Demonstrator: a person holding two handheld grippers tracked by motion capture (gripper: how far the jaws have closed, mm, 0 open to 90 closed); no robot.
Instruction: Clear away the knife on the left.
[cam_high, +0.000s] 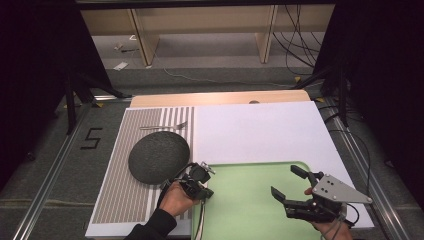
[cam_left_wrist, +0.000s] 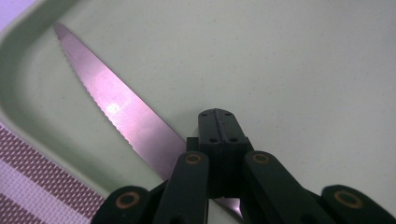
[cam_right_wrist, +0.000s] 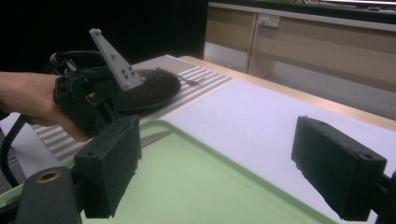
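Low over the smooth green tray (cam_left_wrist: 303, 60), left gripper (cam_left_wrist: 218, 122) pinches a serrated steel knife (cam_left_wrist: 116, 112) — right gripper (cam_right_wrist: 229, 163) spread.

The person wears a dark, close-fitting long sleeve (cam_high: 152, 227) on the left arm. The left black plastic two-jaw gripper (cam_left_wrist: 219, 128) has blocky ribbed pads fixed with small screws, and links pinned by brass-coloured round rivets. A black cable (cam_right_wrist: 10, 140) trails from it, and a grey three-cornered drilled plate (cam_right_wrist: 113, 59) tops it. The right black plastic two-jaw gripper (cam_high: 286, 185) carries a similar grey triangular plate (cam_high: 341, 190) with dark screw holes.
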